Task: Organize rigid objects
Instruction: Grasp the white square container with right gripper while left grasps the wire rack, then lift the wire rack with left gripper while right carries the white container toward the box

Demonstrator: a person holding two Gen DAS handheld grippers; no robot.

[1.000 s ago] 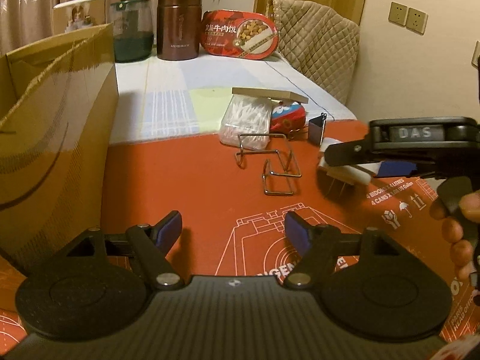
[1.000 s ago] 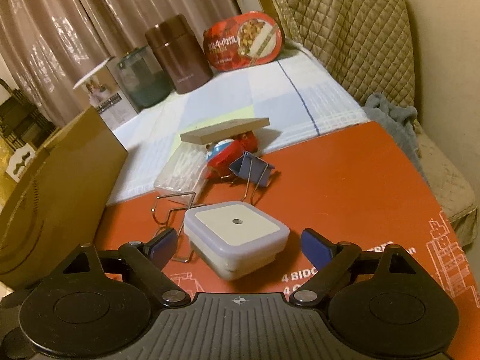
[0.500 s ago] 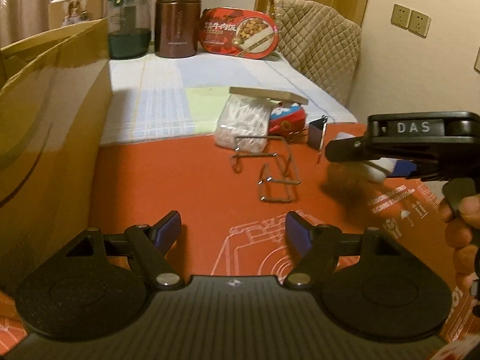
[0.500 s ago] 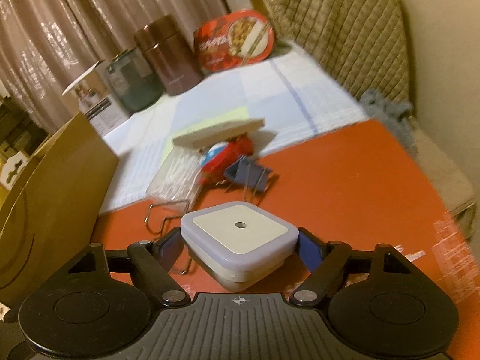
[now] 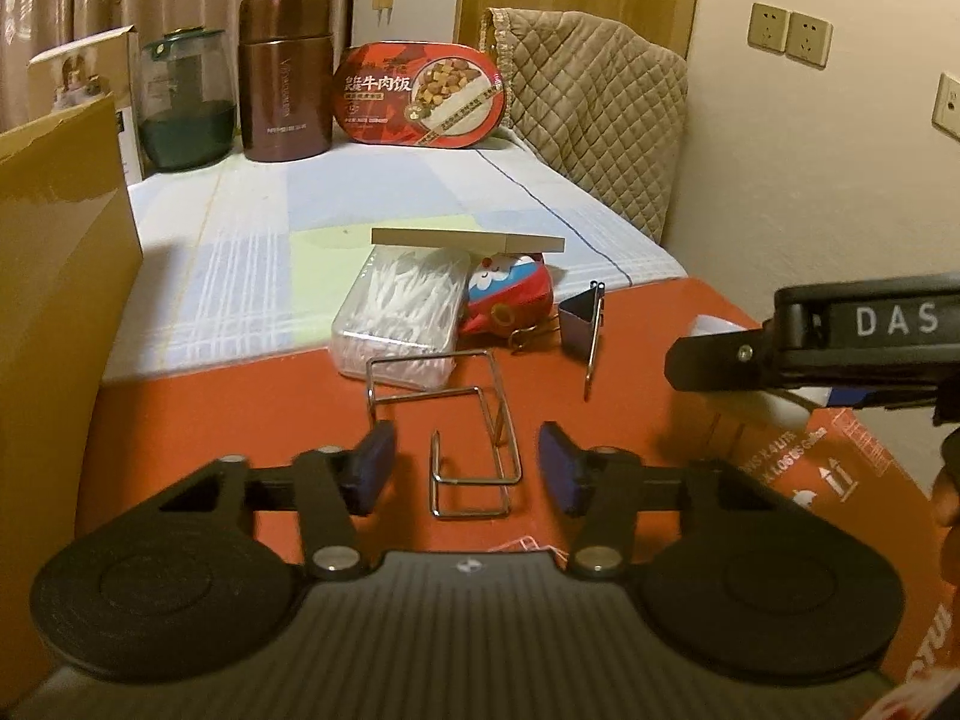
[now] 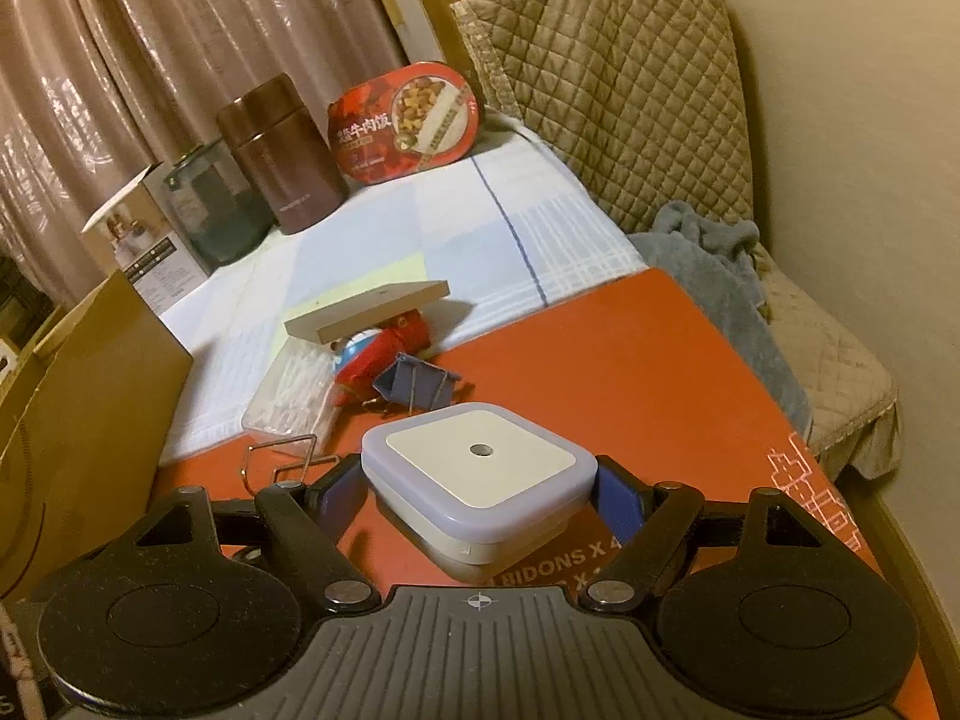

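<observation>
Two views covered the moment. From the left wrist, the left gripper [image 5: 465, 468] hung low over the red bench [image 5: 240, 396] with its jaws closing around the near loop of a bent wire rack [image 5: 462, 420], yet the blue pads [image 5: 375, 465] stood clear of the wire on both sides. That rack lay dead ahead, its long axis running away from the gripper toward the tub of cotton swabs [image 5: 399, 315] at the bench's far edge, so the left hand was much the nearer one to it. It was thin bright steel bent into open rectangles, likely to slip unless caught squarely. The right gripper's black body crossed the right side of this view.

From the right wrist, the right gripper [image 6: 477, 495] was clamped on a square night light [image 6: 477, 480], its pads pressing opposite sides. It was a white body with a lilac rim and a small dark sensor in the middle of its cream face, and it seemed lifted just above the bench. A blue binder clip [image 6: 414, 387] lay just beyond.
</observation>
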